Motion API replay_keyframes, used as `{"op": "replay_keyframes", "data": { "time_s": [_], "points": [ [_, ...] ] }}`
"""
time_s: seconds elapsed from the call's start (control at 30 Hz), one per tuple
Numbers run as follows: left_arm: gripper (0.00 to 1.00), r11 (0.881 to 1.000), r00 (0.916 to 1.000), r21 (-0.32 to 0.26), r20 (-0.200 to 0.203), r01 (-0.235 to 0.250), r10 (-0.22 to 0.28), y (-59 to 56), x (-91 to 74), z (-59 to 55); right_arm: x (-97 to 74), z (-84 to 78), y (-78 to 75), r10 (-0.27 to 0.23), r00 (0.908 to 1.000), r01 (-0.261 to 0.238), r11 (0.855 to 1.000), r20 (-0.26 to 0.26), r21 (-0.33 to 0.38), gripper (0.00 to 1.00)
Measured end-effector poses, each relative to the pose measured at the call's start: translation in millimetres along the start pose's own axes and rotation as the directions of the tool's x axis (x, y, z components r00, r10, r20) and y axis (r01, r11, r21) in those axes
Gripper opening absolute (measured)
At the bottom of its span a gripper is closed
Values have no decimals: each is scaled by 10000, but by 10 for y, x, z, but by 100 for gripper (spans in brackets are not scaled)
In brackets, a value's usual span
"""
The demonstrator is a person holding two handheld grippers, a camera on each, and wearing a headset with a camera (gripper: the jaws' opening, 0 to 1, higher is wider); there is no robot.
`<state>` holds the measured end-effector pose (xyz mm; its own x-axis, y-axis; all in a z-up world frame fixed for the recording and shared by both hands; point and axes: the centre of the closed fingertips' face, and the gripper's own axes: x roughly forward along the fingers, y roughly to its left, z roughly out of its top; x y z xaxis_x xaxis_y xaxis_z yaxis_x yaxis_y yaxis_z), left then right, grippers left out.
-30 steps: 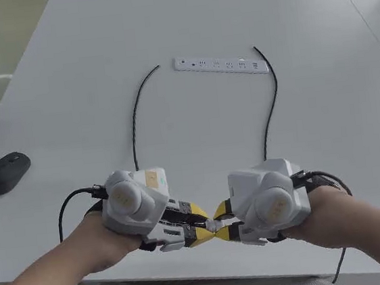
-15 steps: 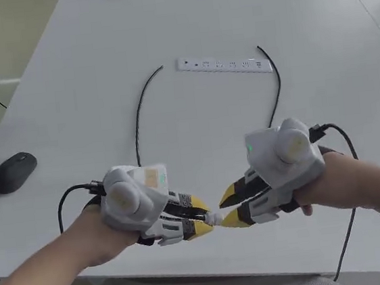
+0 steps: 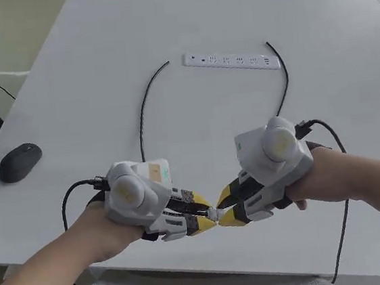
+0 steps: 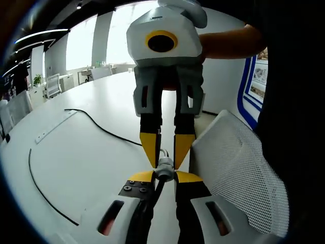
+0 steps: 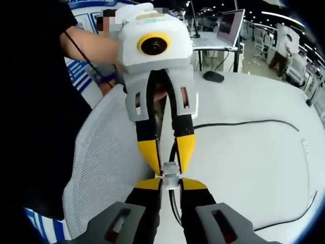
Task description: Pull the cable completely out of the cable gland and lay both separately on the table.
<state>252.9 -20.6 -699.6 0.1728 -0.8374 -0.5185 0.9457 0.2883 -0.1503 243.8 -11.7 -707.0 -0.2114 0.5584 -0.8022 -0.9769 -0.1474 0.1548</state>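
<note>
Two grippers meet tip to tip at six o'clock on the table (image 3: 243, 130). The left gripper (image 3: 203, 216) clamps the cable gland (image 4: 164, 170), with the cable (image 3: 142, 134) threaded through it. The jaws of the right gripper (image 3: 224, 210) stand close about its far end. Best to pull straight along the cable, gland held firm. Whether the right grips gland or cable is unclear.

This is an open-plan office or lab workspace. In the head view, a long white table (image 3: 69, 94) carries a power strip (image 3: 231, 61) at upper centre and a computer mouse (image 3: 19, 162) at the left. The left gripper view shows a mesh chair (image 4: 233, 168) at lower right and tall windows (image 4: 86, 46) at upper left. A monitor (image 5: 232, 23) stands at upper right in the right gripper view.
</note>
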Motion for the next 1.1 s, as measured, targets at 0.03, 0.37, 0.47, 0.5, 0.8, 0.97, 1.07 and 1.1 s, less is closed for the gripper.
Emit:
{"op": "replay_keyframes", "data": {
  "time_s": [0.03,0.37,0.47,0.5,0.8,0.97,1.07,1.1],
  "points": [
    [15,9998,10000,-191,67,0,1,9,-6,5,-9,4,-6,-147,9999,147,9999,-1,-61,8],
    [14,9812,9985,-1919,541,208,-106,62,-19,74,-87,38,-66,-2693,9631,2614,9363,-16,-2345,5],
    [14,9634,9973,-2667,729,288,-96,90,-28,101,-118,65,-94,-3881,9207,3786,8630,408,-3346,5],
    [14,9550,9967,-2949,805,312,-77,102,-32,112,-129,76,-106,-4273,9020,4185,8303,616,-3679,5],
    [15,9243,9974,-3791,692,448,-200,103,-23,85,-88,60,-121,-5418,8296,5391,7137,1354,-4472,7],
    [15,9515,9988,-3053,412,367,-253,83,-4,65,-69,47,-133,-4835,8660,4972,8058,1274,-3217,8],
    [15,9683,9995,-2483,204,277,-234,70,0,42,-77,52,-122,-4407,8892,4562,8340,1230,-3103,8],
    [15,9741,9996,-2248,183,236,-200,69,-3,42,-77,55,-103,-4148,9013,4331,8599,1247,-2702,10]
  ]
}}
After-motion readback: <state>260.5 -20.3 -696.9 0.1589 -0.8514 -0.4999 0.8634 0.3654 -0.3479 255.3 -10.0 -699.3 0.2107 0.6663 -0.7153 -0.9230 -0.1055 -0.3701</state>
